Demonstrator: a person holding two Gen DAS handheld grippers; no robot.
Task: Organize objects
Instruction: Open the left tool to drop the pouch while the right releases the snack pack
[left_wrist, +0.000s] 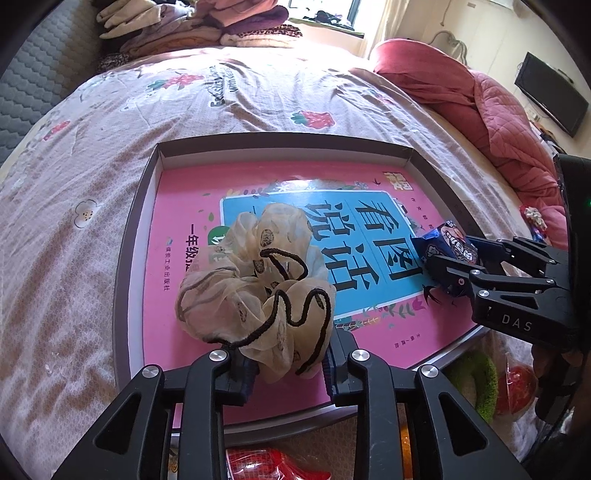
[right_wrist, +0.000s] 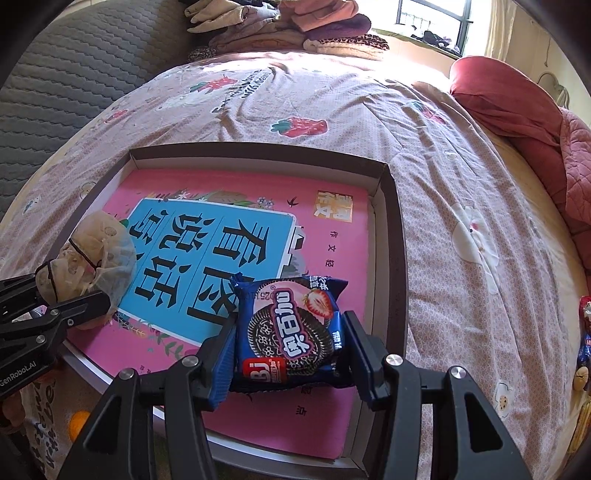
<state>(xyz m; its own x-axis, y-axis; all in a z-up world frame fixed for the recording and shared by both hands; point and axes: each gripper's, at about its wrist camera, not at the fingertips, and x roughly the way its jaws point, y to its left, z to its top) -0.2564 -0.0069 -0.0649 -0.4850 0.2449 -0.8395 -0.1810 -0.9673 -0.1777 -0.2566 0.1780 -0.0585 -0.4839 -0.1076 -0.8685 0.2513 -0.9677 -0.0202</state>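
On the left, the left gripper (left_wrist: 290, 365) hangs over the near edge of the shallow box (left_wrist: 125, 236) on the bed (left_wrist: 74, 155), its fingers parted a little around the tail of the cream scrunchie (left_wrist: 255, 288); whether the pads still pinch the cloth is hard to tell, but most of it lies on the pink book (left_wrist: 173, 206) inside the box. Further right, the right gripper (right_wrist: 291, 354) has its fingers clamped on the sides of the blue biscuit packet (right_wrist: 291, 328), held low over the book's near right corner. The step in hand looks like setting both things into the box. Next, the left needs to lift clear, and the right to lower and let go.
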